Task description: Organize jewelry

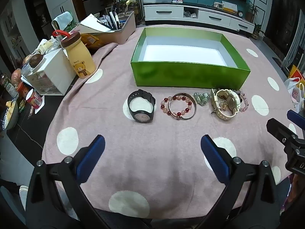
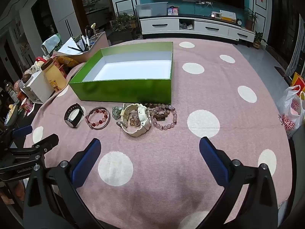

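Note:
An open green box with a white inside stands empty on the pink dotted cloth. In front of it lies a row of jewelry: a black watch, a red and pink bead bracelet with a metal bangle, a green bead piece, a cream watch and a lilac bead bracelet. My left gripper is open and empty, short of the row. My right gripper is open and empty, short of the cream watch.
At the table's left edge stand a yellow bear bottle, a white drawer unit and a tray of pens and papers. A white plastic bag hangs off the right edge. The table's near edge is close below both grippers.

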`<action>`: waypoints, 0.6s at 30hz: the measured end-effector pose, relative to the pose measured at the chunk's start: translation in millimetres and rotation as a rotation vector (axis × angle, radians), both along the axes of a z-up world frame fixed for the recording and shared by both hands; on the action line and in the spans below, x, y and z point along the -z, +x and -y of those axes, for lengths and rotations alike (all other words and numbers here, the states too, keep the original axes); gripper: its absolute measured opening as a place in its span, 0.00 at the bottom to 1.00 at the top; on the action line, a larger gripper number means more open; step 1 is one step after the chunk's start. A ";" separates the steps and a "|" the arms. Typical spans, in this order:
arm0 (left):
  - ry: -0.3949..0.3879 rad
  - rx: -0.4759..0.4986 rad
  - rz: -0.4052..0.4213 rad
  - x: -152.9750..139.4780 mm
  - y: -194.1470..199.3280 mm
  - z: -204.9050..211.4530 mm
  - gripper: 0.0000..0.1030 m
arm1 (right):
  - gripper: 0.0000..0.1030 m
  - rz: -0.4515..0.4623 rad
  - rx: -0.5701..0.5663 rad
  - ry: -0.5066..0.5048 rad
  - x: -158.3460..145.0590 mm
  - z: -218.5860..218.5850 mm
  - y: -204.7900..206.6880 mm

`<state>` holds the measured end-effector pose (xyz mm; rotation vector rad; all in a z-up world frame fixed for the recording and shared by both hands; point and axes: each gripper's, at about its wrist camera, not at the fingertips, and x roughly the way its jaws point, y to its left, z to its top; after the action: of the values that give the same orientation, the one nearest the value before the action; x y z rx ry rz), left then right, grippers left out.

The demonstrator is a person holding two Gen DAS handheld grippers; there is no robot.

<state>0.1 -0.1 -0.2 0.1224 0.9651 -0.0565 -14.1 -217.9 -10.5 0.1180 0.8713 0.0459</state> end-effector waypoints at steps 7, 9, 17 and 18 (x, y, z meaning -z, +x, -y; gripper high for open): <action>-0.010 0.000 -0.001 0.4 -1.9 0.5 0.98 | 0.99 0.007 -0.002 -0.001 0.7 0.0 -0.7; -0.007 -0.004 -0.007 3.2 0.1 -0.1 0.98 | 0.99 0.006 -0.005 -0.004 1.2 -0.7 -1.4; -0.010 -0.001 -0.008 3.7 -0.7 0.7 0.98 | 0.99 -0.001 -0.005 0.000 1.6 -2.1 -1.2; -0.012 -0.001 -0.007 4.0 -0.9 0.7 0.98 | 0.99 -0.002 -0.004 0.000 1.5 -2.3 -1.2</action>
<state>-0.8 -0.8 -4.2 0.1111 0.9718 -0.0615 -15.3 -215.6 -12.0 0.1162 0.8732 0.0495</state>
